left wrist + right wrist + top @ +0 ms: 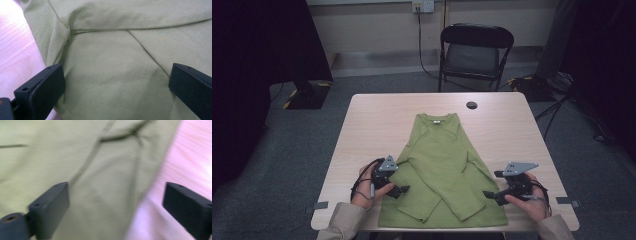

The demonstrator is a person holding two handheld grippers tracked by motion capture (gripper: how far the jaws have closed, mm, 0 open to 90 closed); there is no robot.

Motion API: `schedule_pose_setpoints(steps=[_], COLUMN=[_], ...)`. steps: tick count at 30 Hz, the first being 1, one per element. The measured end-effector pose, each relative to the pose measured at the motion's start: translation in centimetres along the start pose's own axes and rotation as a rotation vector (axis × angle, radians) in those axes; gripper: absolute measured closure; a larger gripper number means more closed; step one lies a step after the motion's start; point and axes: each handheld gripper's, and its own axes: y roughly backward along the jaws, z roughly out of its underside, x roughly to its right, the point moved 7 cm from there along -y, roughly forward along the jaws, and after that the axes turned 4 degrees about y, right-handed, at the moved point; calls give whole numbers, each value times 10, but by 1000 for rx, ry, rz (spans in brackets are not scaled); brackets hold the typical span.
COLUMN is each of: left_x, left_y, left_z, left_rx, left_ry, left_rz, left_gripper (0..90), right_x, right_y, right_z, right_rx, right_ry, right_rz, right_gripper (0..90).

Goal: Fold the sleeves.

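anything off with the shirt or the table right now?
Nothing stands out. The green shirt lies flat on the table, collar away from the person, both sleeves folded across its front. Left gripper and right gripper sit open at its two lower side edges, holding nothing.

A plain recording room or lab: a bare table (372, 125) on grey carpet (292, 150), a folding chair (475, 52), a wall socket (423, 6), and black curtains (257, 45).
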Motion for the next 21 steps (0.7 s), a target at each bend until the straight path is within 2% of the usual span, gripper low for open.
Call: schedule_pose_setpoints(steps=[1,3,6,8,21], left_x=[0,0,0,0,0], left_y=[0,0,0,0,0], left_z=[0,0,0,0,0], left_rx=[0,0,0,0,1], left_ry=[0,0,0,0,1], left_rz=[0,0,0,-1,-2], left_gripper=[0,0,0,0,0], right_x=[5,13,17,16,16], right_y=[-4,-10,-14,-14,-13], right_z=[2,5,10,11,11], right_rx=[-15,-42,-67,-66,-68], right_ry=[-3,-12,1,14,12], right_rz=[20,47,81,79,83], right_gripper=[21,22,0,0,0])
